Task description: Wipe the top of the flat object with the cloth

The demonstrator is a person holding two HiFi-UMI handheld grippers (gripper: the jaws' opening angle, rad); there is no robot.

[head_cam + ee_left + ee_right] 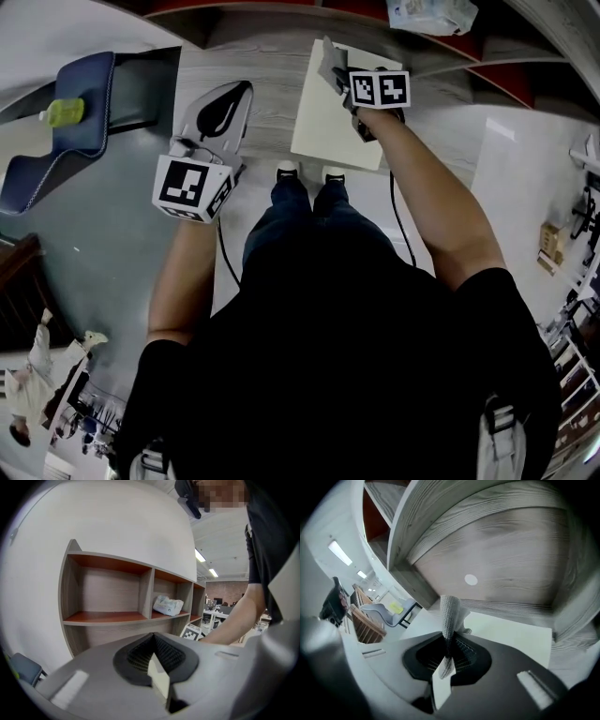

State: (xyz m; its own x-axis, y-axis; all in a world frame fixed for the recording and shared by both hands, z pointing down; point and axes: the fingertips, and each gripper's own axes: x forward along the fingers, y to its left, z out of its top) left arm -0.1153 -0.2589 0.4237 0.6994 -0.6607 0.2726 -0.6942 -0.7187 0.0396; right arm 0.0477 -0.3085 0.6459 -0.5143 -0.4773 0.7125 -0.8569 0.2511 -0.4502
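Note:
A white flat board [323, 131] lies on the wood-grain floor in front of my shoes; it shows pale under the jaws in the right gripper view [511, 630]. My right gripper [339, 82] is over the board's far edge, shut on a grey knitted cloth [328, 64]. That cloth [451, 613] sticks up from between the pinched jaws [449, 644]. My left gripper [242, 92] hangs left of the board, over the floor. It is shut with nothing in it [153, 641] and points at the shelves.
A low wooden shelf unit [117, 597] stands just beyond the board, with a white packet [168, 605] in one compartment [431, 14]. A blue chair [56, 141] with a yellow-green item [66, 112] stands at far left. Cables trail beside my legs.

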